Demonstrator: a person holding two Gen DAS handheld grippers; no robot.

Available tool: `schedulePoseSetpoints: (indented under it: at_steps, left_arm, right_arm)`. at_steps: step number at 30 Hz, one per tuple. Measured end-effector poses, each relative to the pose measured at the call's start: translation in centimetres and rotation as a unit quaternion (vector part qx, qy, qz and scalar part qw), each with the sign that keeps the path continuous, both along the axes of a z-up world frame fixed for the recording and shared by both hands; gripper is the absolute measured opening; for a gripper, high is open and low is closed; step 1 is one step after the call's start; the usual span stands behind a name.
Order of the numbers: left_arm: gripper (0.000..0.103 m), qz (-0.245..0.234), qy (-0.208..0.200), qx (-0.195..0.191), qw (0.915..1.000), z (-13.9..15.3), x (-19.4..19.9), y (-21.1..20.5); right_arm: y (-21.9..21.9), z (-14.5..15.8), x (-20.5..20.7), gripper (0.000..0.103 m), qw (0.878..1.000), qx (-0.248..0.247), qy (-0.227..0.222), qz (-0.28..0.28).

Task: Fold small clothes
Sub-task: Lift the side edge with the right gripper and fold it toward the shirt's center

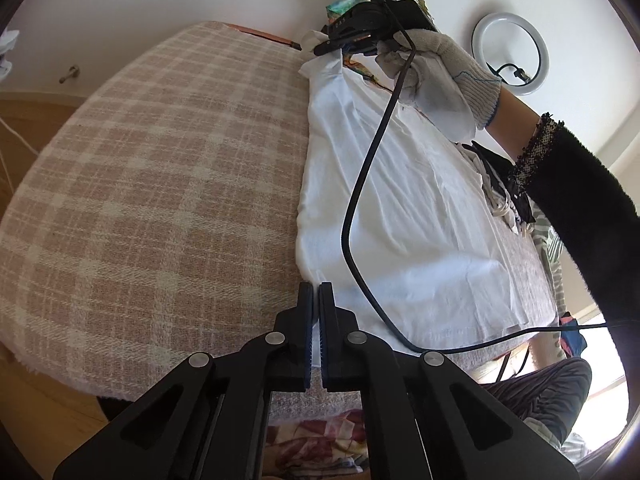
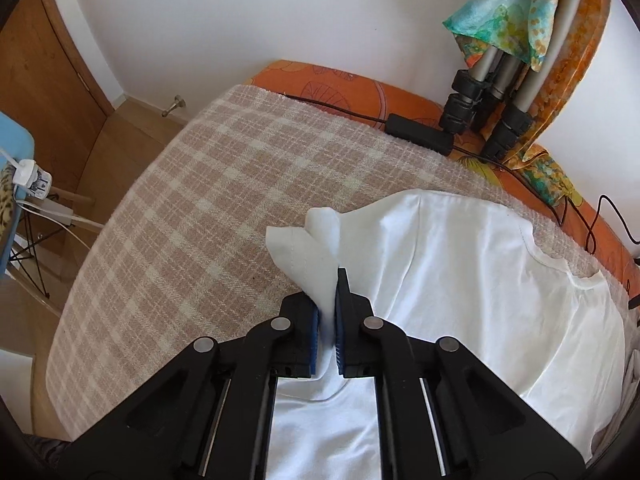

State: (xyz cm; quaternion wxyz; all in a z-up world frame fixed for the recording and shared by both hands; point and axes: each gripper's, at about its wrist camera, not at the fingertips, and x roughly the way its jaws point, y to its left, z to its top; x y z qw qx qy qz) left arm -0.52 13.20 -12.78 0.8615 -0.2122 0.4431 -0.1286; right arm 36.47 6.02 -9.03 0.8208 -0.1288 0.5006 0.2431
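Note:
A white T-shirt (image 1: 404, 200) lies spread on a pink and cream checked blanket (image 1: 160, 184). My left gripper (image 1: 316, 288) is shut at the shirt's near hem corner, with white cloth showing between its pads. My right gripper (image 2: 330, 280) is shut on the shirt's sleeve (image 2: 308, 240), which sticks up out of the pads; the shirt (image 2: 480, 280) spreads to its right, collar at the far right. In the left wrist view the right gripper (image 1: 332, 46) sits at the shirt's far end, held by a gloved hand (image 1: 448, 76).
A black cable (image 1: 360, 216) hangs across the shirt. A pile of other clothes (image 1: 504, 196) lies at the right edge. A tripod (image 2: 488, 92) with a coloured scarf and a black adapter (image 2: 420, 134) stand at the bed's far edge. A ring light (image 1: 510, 54) is by the wall.

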Motion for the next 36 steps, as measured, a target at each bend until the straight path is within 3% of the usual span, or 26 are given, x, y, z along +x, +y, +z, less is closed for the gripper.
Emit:
schedulePoseSetpoints:
  at_steps: [6, 13, 16, 18, 19, 22, 26, 31, 33, 36]
  left_arm:
    - [0.001, -0.038, -0.028, -0.01, 0.9988, 2.2, 0.0, -3.0]
    - [0.001, -0.096, -0.034, -0.02, 0.9946, 3.3, 1.3, -7.8]
    - [0.001, -0.127, -0.016, -0.026, 0.9915, 2.6, 2.4, -10.3]
    - [0.001, -0.154, -0.001, -0.031, 0.9875, 1.9, 2.8, -12.2]
    - [0.001, -0.165, 0.001, -0.028, 0.986, 1.7, 2.8, -13.2]
    - [0.001, -0.21, 0.004, -0.018, 0.9775, 2.0, 2.6, -15.8]
    - [0.015, -0.231, -0.034, 0.011, 0.9723, 3.8, 0.9, -16.3]
    - [0.017, -0.196, -0.081, 0.05, 0.9759, 5.2, -1.3, -13.6]
    - [0.027, -0.176, -0.091, 0.076, 0.9773, 5.0, -1.7, -12.7]
    - [0.03, -0.172, -0.082, 0.093, 0.9774, 3.8, -1.5, -12.8]
  right_arm:
    - [-5.4, 2.8, 0.7, 0.007, 0.999, 0.036, -0.01, -0.038]
    - [-11.4, 3.0, 1.4, 0.007, 0.995, 0.068, 0.0, -0.076]
    - [-13.6, 2.4, 1.6, 0.007, 0.994, 0.062, -0.009, -0.091]
    - [-14.9, 1.6, 2.0, 0.007, 0.992, 0.028, -0.019, -0.12]
    - [-15.4, 1.1, 2.3, 0.013, 0.991, 0.005, -0.019, -0.133]
    - [-17.8, 0.5, 2.3, 0.065, 0.986, -0.036, -0.026, -0.16]
    - [-21.6, 2.2, 0.8, 0.066, 0.988, 0.003, -0.014, -0.151]
    - [-26.1, 6.0, -3.1, 0.066, 0.989, 0.053, -0.012, -0.135]
    - [-27.5, 7.0, -4.6, 0.066, 0.987, 0.081, -0.001, -0.136]
    - [-28.0, 7.0, -6.2, 0.066, 0.986, 0.12, 0.026, -0.117]
